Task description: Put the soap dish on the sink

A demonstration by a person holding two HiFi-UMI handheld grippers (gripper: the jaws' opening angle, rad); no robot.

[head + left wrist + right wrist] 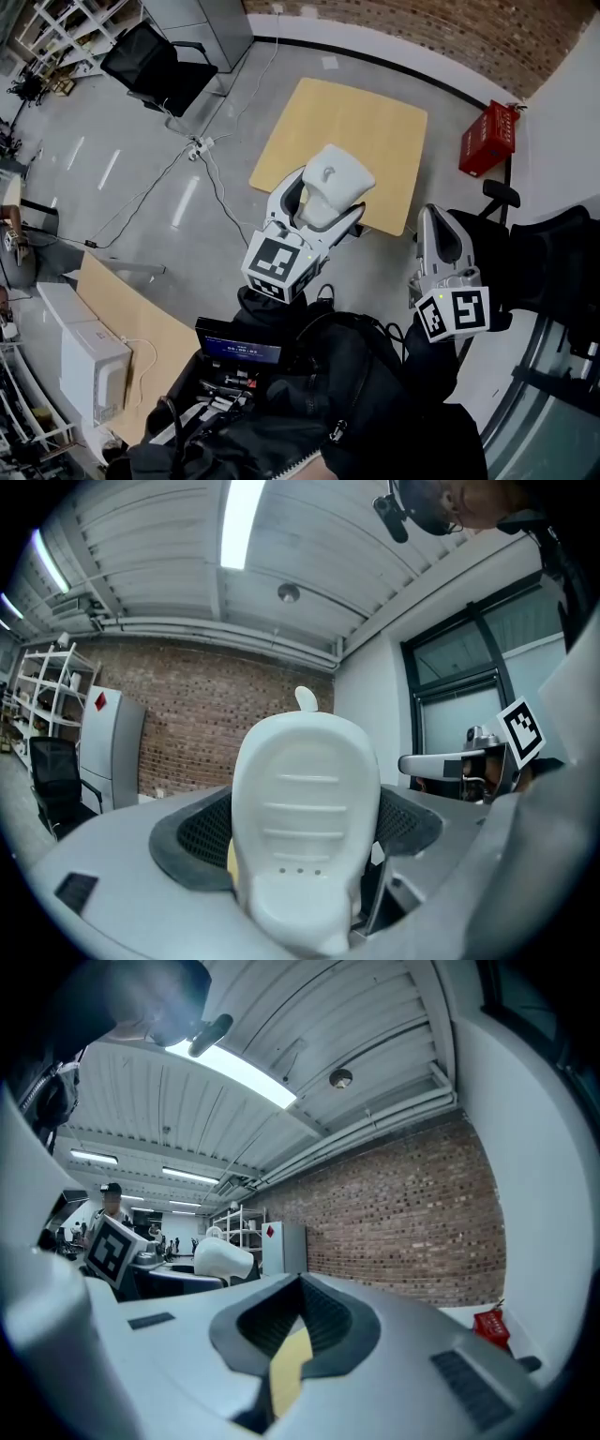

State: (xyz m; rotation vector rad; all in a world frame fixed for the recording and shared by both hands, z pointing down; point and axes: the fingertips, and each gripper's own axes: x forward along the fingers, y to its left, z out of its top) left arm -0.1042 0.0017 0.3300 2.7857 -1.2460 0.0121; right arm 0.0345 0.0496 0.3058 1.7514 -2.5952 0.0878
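White glossy plastic soap dish (pixel 305 827), oval, ribbed, three small drain holes, clamped between left gripper (pixel 323 214) jaws, up in air over tan wooden table (pixel 375 122). Right gripper (pixel 439 246) alongside, jaws together, holding nothing. Red box (pixel 487 139) by brick wall (pixel 422 28), black chair (pixel 155 66) well apart.

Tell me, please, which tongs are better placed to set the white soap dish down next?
Left. The left tongs grip the white ridged plastic soap dish between them, while the right tongs are shut and empty.
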